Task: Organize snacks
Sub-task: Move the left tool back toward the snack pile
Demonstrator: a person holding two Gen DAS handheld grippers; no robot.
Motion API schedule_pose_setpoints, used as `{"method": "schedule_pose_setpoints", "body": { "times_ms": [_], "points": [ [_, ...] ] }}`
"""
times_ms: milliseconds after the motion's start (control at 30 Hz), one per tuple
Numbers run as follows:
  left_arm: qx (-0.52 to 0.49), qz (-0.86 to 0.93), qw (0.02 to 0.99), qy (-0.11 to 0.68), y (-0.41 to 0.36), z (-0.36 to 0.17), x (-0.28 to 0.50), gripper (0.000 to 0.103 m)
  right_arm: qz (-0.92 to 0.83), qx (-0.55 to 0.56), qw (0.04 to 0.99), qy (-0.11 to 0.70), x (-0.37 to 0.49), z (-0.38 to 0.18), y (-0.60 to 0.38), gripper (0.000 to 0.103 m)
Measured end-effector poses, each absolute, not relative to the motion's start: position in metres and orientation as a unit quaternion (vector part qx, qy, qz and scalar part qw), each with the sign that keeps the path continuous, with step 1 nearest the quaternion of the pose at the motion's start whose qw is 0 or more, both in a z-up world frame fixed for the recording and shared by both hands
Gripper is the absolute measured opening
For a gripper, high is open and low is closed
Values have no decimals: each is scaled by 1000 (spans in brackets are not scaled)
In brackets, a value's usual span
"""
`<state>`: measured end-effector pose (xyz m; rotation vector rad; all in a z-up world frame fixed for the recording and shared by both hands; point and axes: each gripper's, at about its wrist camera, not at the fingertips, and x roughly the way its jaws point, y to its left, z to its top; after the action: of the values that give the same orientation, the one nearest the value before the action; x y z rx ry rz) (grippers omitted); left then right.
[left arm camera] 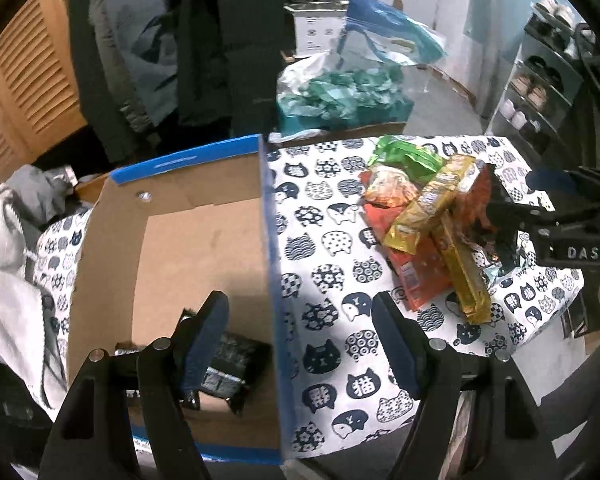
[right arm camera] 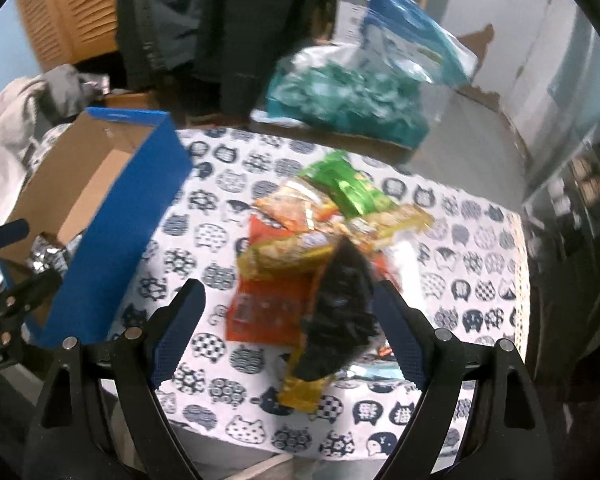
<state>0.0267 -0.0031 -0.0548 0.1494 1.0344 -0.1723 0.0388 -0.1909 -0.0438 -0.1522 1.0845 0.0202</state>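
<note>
An open cardboard box (left arm camera: 204, 232) with blue outer walls stands on the left of the cat-print tablecloth (left arm camera: 332, 248). One dark foil packet (left arm camera: 230, 364) lies in its near corner. My left gripper (left arm camera: 300, 310) is open and straddles the box's right wall, with nothing between its pads. To the right lies a pile of snacks (left arm camera: 428, 220): green, orange and yellow packets. My right gripper (right arm camera: 288, 294) hangs open over that pile (right arm camera: 300, 248). A dark crinkled packet (right arm camera: 340, 312) lies between its fingers, close to the right one. The box (right arm camera: 112, 236) is at the left in that view.
Behind the table a clear bag of teal wrappers (left arm camera: 340, 96) and a blue zip bag (left arm camera: 384, 28) stand on a carton. Dark coats (left arm camera: 204, 40) hang at the back, grey clothing (left arm camera: 8, 232) lies left, and a shoe rack (left arm camera: 540, 88) stands right. The table's near edge is close.
</note>
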Motion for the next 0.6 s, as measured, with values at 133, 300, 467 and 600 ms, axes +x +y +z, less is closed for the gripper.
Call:
{"method": "schedule_pose_setpoints", "body": {
  "times_ms": [133,300,467,600],
  "points": [
    [79,-86,861,495,-14,-60,31,75,-7,-64,848,526,43,-54,-205,85],
    [87,-88,857,499,-23,-69,36,75,-28,-61,838,541,52,-71,-217,85],
    [94,-85,851,510,-26,-78,41,75,-46,-60,826,559,58,-91,-230,85],
    [89,-82,849,514,-27,-80,46,75,-52,-37,818,571,56,-101,-247,85]
  ]
}}
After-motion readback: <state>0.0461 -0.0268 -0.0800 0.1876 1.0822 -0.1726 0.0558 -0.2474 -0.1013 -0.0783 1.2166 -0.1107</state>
